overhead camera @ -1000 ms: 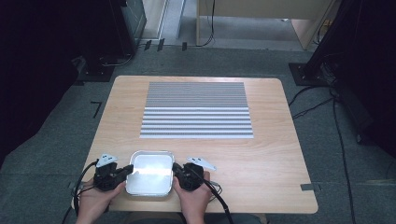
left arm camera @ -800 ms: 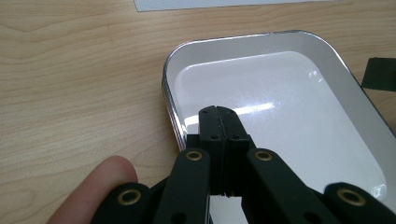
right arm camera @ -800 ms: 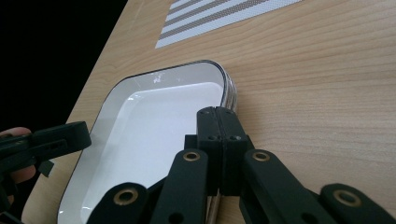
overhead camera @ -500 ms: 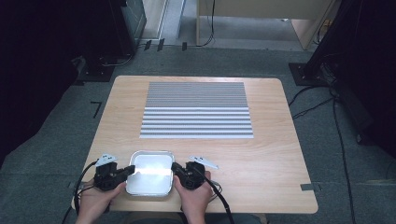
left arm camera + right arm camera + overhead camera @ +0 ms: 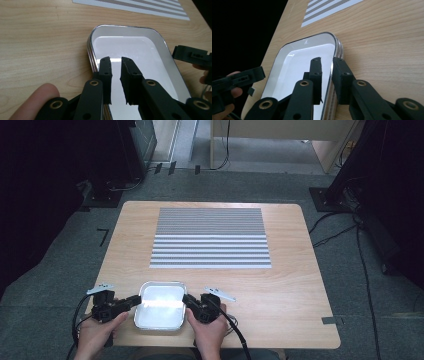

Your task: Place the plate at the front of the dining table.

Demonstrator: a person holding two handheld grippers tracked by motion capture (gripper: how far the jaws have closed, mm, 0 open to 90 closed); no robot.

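The left claw point(image 5: 134, 301) straddles the left rim of the tray point(image 5: 160, 326), one jaw inside and one outside; its jaws have just been opening and now stand slightly apart, with the rim between them but not pinched. The tray sits at the near edge of the worktop point(image 5: 290, 300), well short of the striped mat point(image 5: 210, 238). It looks like thin foil or sheet metal: light, shiny, probably slippery, and likely to flex or dent if squeezed hard. The rolled rim is the stiffest part, so the middle of each short side seems the best hold. The right claw point(image 5: 189, 300) straddles the right rim likewise, its jaws also just opened a little, with no grip.
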